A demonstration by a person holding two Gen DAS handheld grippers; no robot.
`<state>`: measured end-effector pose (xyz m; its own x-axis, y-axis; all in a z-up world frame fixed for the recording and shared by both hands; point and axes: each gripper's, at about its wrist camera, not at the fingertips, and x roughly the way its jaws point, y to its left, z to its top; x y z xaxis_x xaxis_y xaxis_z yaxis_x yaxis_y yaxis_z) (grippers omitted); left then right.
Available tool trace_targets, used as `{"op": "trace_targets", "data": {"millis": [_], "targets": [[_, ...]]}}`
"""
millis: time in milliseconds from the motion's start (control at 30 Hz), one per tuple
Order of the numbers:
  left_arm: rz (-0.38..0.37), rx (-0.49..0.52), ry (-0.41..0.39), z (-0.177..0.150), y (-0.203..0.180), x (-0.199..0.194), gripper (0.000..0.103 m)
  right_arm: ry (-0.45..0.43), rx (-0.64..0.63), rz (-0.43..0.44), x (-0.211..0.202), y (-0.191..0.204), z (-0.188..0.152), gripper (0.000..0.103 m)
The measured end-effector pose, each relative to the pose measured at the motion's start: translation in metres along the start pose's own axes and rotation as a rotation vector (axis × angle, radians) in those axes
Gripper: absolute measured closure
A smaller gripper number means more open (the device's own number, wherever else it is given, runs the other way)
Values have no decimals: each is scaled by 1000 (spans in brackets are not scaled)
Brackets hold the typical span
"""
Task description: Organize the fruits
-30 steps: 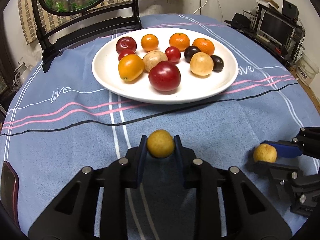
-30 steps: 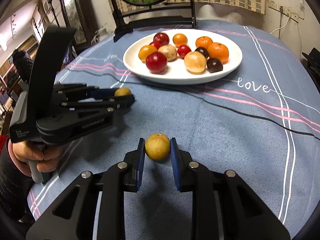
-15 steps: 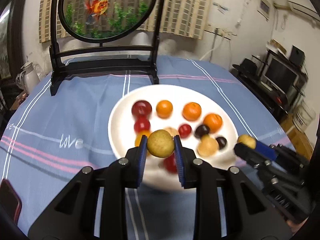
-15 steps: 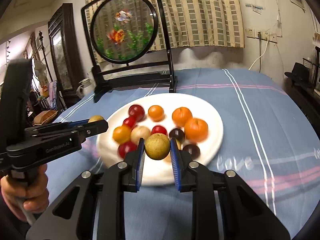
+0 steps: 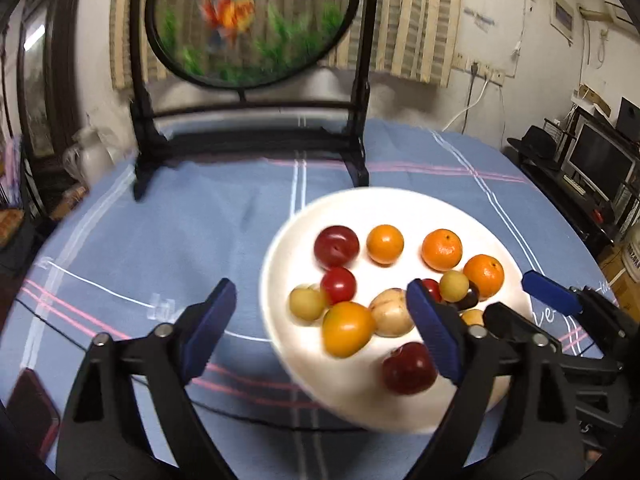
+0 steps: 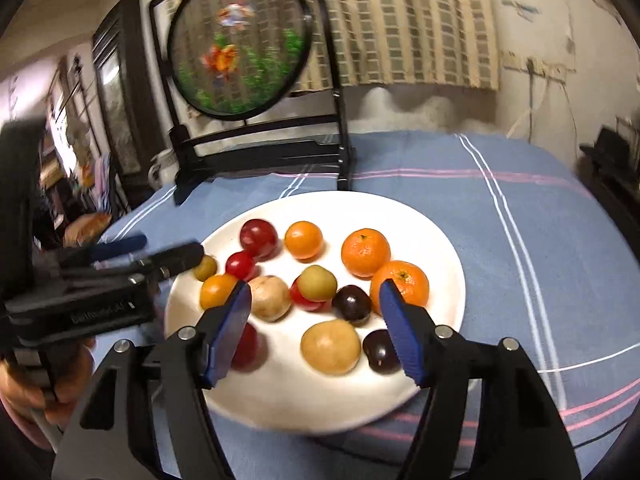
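A white plate on the blue tablecloth holds several fruits: red plums, oranges, dark plums and tan fruits. A small yellow fruit lies at the plate's left side. Another small yellow fruit rests on a red fruit mid-plate. My left gripper is open and empty above the plate's left edge. My right gripper is open and empty above the plate's middle. Each gripper shows in the other's view, the left and the right.
A round goldfish screen on a black stand rises behind the plate. A dark phone lies at the table's left edge. Shelves with a monitor stand off the table to the right.
Both grippers opened above the plate and let go of their yellow fruits, which now lie on the plate. The left gripper has shifted toward the plate's left side.
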<state>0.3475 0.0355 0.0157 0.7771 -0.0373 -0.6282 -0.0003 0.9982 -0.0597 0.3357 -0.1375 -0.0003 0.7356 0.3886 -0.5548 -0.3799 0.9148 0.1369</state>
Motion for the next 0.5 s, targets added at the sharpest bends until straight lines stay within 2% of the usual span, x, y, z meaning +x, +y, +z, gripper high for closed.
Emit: {"op": "trace_targets", "data": {"millis": [67,100,133,200,300,367,500], "targets": [[-8,4,-5,-6,3,-16,5,-11,-16,-14,-15,4,-5,24],[-9,0,-10,-10,5,-23,4,-17,-15,-15,-23,5,-9,10],[-10,1,-15,-19,7,-32,4,-22,-12,-15,-29,5,-12,3],[-6,25,-8,-34,7,-43,4,-28,-21,-16,-47,7,-24,3],[33,89,25,-63,5,-56,4,4,-58,-24,-69,11,-46,1],[29,107,41,-75,5,-63,4,21,-62,-29,-79,11,-60,1],[52,115,7,-93,7,-81,4,42,-51,-35,-96,9,-77,1]]}}
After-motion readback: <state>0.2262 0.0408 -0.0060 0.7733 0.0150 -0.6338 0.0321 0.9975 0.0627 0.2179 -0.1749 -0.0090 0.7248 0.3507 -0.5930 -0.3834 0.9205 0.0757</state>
